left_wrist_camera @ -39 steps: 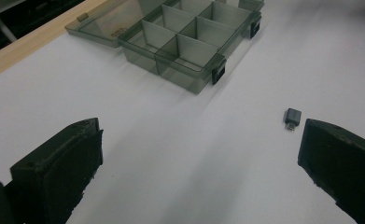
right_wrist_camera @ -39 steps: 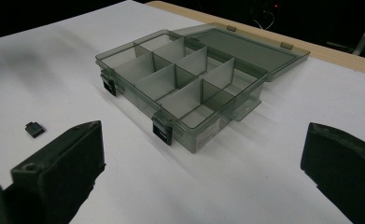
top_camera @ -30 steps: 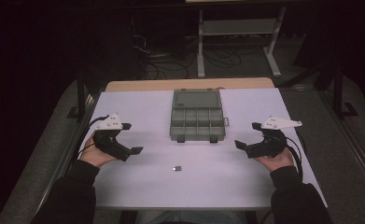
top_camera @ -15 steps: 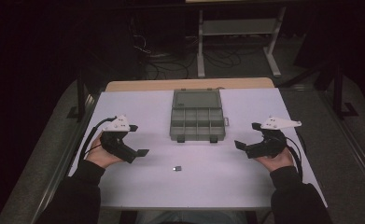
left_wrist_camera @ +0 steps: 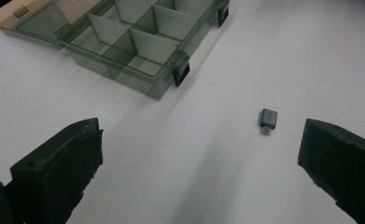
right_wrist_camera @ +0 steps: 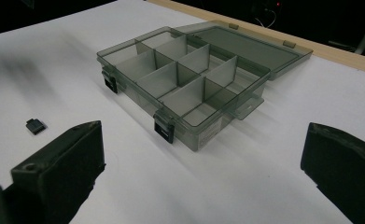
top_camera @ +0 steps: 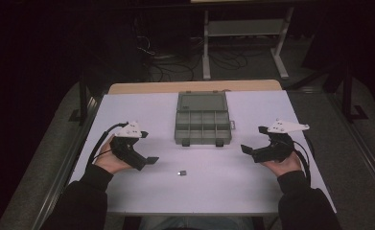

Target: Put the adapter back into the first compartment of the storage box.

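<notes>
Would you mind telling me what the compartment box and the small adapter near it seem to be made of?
The compartment box looks like smoky, translucent grey plastic: the white table shows through its glossy walls and lid. The small adapter appears to be dark matte plastic with a shiny, probably metal, plug end.

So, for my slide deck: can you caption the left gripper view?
Open hand-held gripper pointed at a small grey adapter on the white table, beside an open divided box.
</notes>
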